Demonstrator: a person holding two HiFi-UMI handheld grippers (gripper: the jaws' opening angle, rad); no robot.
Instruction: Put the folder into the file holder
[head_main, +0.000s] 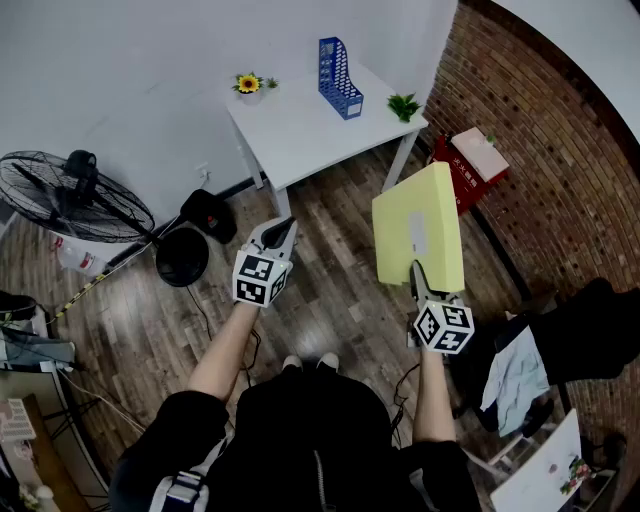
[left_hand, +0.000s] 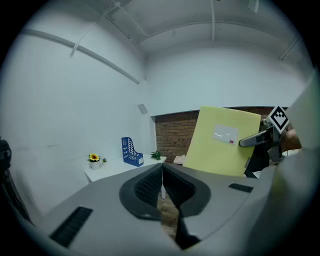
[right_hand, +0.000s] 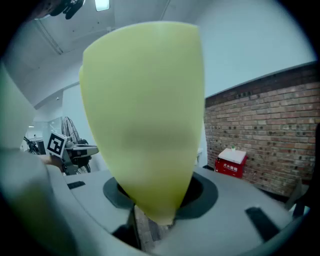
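The right gripper (head_main: 414, 272) clamps the yellow folder (head_main: 420, 222) by its bottom edge; the left gripper (head_main: 281, 231) sits closed, empty; best carry it upright toward the blue file holder (head_main: 340, 64).

Folder (head_main: 420, 225): we see a pale yellow, closed folder with a small white label on its face.
Folder pose: we find it tilted up in the air at the right, its near edge clamped in the right gripper (head_main: 415, 272).
File holder (head_main: 339, 64): blue, lattice-sided, upright, open at the top.
File holder place: we see it at the far edge of the white table (head_main: 300, 130), well apart from the folder.
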